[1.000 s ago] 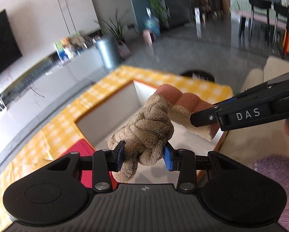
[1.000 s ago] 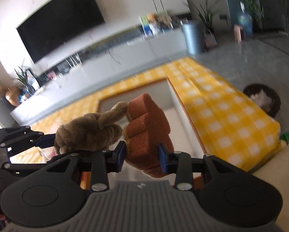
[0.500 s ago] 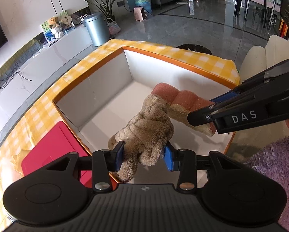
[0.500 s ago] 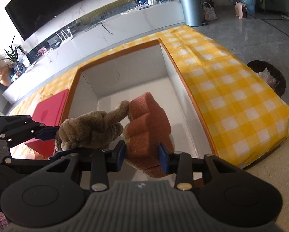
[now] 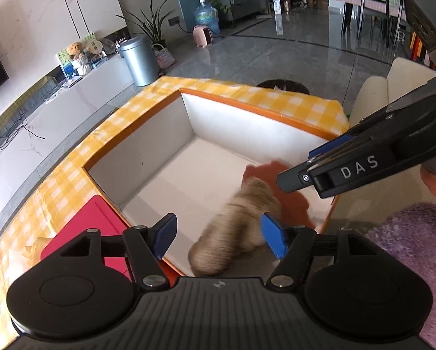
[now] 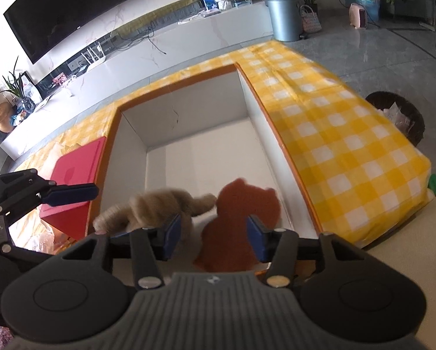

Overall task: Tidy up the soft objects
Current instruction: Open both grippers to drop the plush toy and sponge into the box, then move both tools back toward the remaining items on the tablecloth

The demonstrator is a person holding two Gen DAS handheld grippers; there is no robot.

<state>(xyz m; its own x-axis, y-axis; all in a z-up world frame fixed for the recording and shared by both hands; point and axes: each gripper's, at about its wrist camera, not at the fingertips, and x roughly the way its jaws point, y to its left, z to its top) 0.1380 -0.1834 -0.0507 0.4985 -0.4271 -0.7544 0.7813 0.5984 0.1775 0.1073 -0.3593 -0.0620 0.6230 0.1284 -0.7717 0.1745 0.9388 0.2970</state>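
Yellow checked cloth [image 6: 340, 145] covers the table around a deep white box with an orange rim [image 6: 177, 87], and the box is the landmark for all that follows.

Half a second ago both soft things were pinched above the box; now both are loose. The plush [image 5: 235, 227], a knotted beige toy, shows as a blur inside the box near its front wall, between the spread blue pads [image 5: 272, 234] of the left gripper [image 5: 218, 236] but apparently gripped by neither. The sponge [image 6: 241, 221], rust-brown with a lobed outline, is also blurred, inside the box beside the plush and toward the box's right wall. The right gripper [image 6: 213, 233] has its jaws wide apart on either side of the sponge with a gap showing on both sides.

So the change is a double release: both tongs have opened and the two things are dropping or just landing on the box floor. The blur suggests they are not settled yet; whether they touch the floor or each other I cannot tell.

For the task, this looks like two soft things sorted into the box at once. A red flat thing [image 5: 86, 233] lies outside the box against its left wall. Both grippers are free for whatever is next, provided they lift without snagging the plush's loops.
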